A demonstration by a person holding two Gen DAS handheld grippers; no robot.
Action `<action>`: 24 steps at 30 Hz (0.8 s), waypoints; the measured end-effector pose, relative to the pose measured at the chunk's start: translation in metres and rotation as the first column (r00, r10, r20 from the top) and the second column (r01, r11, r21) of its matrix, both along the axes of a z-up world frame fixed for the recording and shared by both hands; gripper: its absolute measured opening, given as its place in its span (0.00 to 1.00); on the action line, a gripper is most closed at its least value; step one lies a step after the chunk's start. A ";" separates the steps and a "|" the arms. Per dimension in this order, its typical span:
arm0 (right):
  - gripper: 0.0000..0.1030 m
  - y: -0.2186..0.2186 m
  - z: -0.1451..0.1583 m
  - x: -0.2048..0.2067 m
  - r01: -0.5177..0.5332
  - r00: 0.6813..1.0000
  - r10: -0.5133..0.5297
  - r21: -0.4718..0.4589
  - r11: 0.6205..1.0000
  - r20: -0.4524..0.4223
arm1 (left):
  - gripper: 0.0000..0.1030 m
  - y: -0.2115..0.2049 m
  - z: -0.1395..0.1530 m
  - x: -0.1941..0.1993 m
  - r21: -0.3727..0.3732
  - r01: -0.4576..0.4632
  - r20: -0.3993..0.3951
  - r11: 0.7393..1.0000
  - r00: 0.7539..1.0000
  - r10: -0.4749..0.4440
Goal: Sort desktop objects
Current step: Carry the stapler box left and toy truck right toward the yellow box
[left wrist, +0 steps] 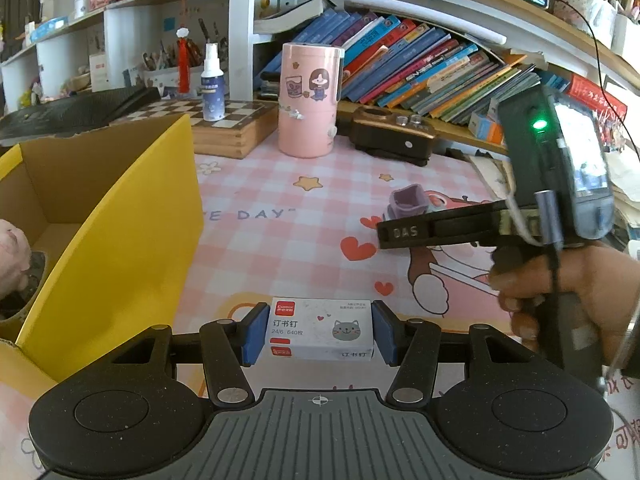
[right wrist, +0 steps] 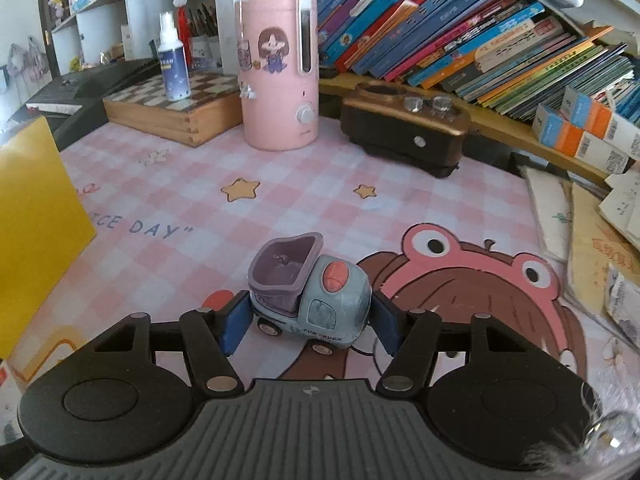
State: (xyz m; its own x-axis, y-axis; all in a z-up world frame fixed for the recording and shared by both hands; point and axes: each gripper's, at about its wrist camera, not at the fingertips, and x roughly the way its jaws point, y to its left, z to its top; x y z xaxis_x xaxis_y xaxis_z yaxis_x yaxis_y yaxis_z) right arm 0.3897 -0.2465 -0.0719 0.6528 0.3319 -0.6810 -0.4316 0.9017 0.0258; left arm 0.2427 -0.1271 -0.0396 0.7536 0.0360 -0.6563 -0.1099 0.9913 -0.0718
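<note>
Staples box (left wrist: 319, 330) is sitting clamped in the left tool (left wrist: 319, 334) beside the yellow carton (left wrist: 132, 216); mid-desk (right wrist: 304, 200), the right tool (right wrist: 310, 326) is straddling the toy truck (right wrist: 310, 296), pads apparently not yet pressing. Its wheels are risking a roll-out.

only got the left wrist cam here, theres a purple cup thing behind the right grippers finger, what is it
observer: It is the dump bed of a toy truck; the right wrist view shows its blue-grey cab, marked FUN TRUCK.
operator: is the right gripper on it yet
observer: The right gripper has a blue pad on each side of the truck, which stands on its wheels on the pink checked mat. I cannot tell whether the pads press on it.
operator: which way does it sit between the fingers
observer: In the right wrist view the bed is by the left-hand pad and the cab by the right-hand pad.
</note>
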 end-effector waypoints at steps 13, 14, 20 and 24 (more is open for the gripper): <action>0.59 -0.032 0.028 -0.065 -0.040 0.999 0.039 0.042 0.998 0.027 | 0.53 -0.003 0.010 -0.021 -0.004 0.009 0.041 1.000 0.999 -0.009; 0.59 -0.034 0.029 -0.072 -0.043 0.999 0.042 0.043 0.998 0.024 | 0.53 -0.003 0.010 -0.024 -0.007 0.009 0.042 1.000 0.999 -0.009; 0.59 -0.042 0.037 -0.108 -0.051 0.999 0.050 0.048 0.998 0.020 | 0.53 0.003 0.018 -0.043 -0.017 0.020 0.057 1.000 0.998 -0.019; 0.59 -0.046 0.045 -0.130 -0.055 0.998 0.054 0.051 0.997 0.020 | 0.53 0.010 0.024 -0.058 -0.027 0.021 0.069 0.999 0.997 -0.019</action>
State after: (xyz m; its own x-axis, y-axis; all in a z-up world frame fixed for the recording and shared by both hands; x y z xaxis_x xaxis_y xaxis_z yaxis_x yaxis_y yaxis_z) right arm 0.2595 -0.2921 -0.0273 0.6451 0.4014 -0.6502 -0.4808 0.8746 0.0629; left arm 0.1845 -0.1166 -0.0160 0.7973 0.0029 -0.6036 -0.0837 0.9909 -0.1059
